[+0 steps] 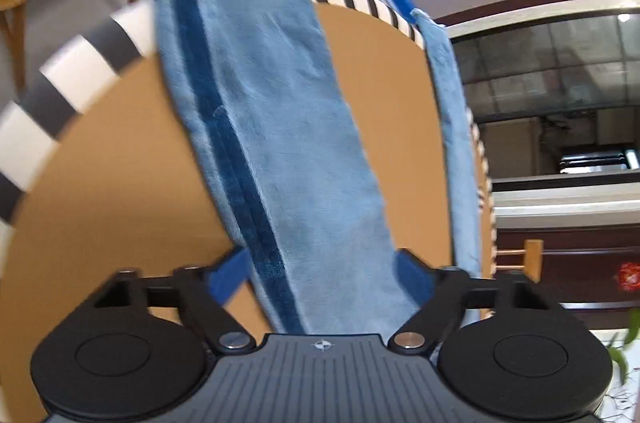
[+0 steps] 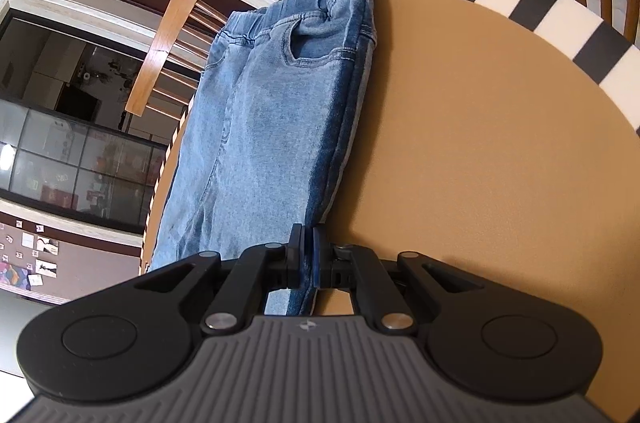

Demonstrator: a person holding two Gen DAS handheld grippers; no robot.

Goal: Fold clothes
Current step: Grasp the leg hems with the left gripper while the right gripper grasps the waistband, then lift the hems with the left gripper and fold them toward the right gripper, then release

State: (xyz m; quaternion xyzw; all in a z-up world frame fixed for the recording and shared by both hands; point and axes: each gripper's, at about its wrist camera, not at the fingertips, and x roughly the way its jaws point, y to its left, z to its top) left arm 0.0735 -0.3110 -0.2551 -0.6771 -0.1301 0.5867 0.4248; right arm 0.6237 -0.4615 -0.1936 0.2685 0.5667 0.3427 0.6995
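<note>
Jeans (image 2: 260,127) lie limp and heavy along the table (image 2: 480,143) edge; my right gripper (image 2: 307,255) pinches their side seam, left gripper (image 1: 320,275) gapes empty.

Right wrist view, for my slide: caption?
Right tool shut on jeans lying on a striped-rim table.

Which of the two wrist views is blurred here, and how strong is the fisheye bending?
Left wrist view: motion-smeared, the jeans hem and striped table edge soft. Right wrist view: crisp, stitching on the jeans legible, the right hand-held gripper sharp. Both views: heavy barrel distortion curving the table rim and background cabinets; even daylight, no glare.
</note>
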